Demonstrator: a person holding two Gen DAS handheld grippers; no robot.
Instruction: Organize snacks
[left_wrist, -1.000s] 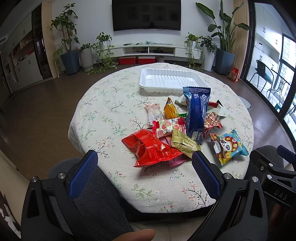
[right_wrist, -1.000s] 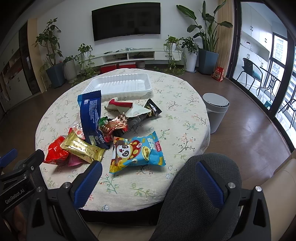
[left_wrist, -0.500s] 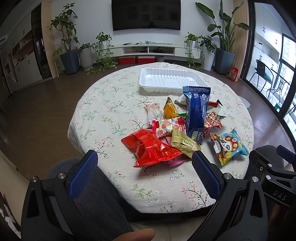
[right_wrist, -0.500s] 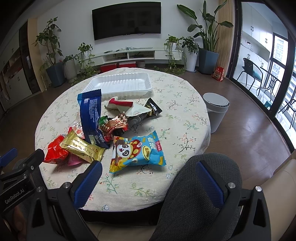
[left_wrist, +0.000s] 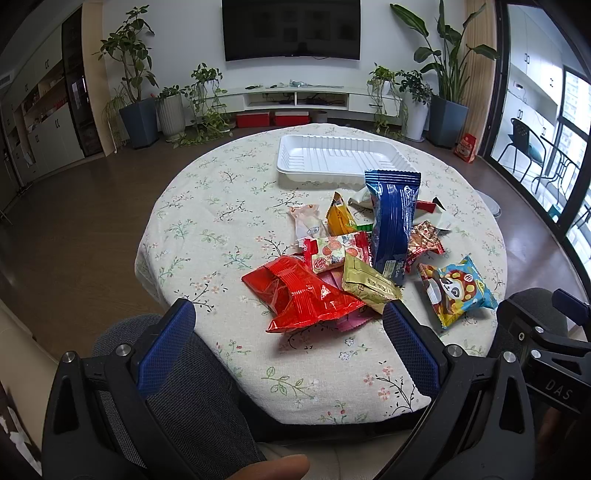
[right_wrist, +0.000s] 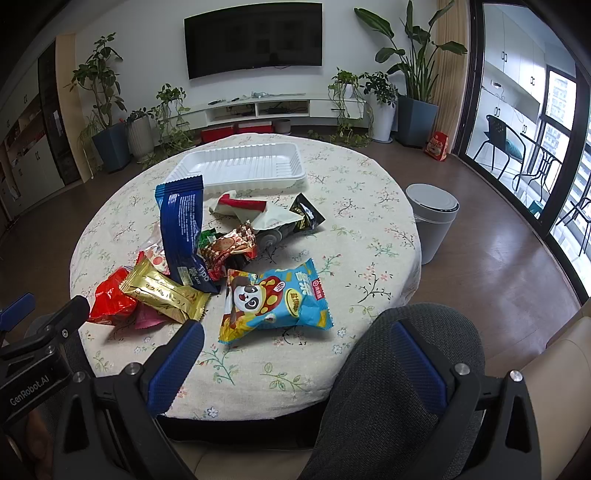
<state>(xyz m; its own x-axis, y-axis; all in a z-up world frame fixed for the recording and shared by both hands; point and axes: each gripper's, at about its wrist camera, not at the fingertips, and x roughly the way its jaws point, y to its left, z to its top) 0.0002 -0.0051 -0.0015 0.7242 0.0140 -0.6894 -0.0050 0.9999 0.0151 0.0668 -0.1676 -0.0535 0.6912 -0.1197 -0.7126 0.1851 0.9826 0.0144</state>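
Nothing has changed since a second ago — we hold both grippers, left (left_wrist: 288, 343) and right (right_wrist: 295, 354), spread and empty, snacks (left_wrist: 354, 258) ahead, tray (left_wrist: 340, 160) beyond — sorting unstarted.

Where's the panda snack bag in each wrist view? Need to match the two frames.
Left wrist: panda snack bag sits right of centre, at the near right edge of the snack pile, beyond the right fingertip.
Right wrist: panda snack bag is near centre, just beyond the open gripper's left fingertip.
Shared landmark: the white tray at the table's far side, with the tall blue packet in front of it.
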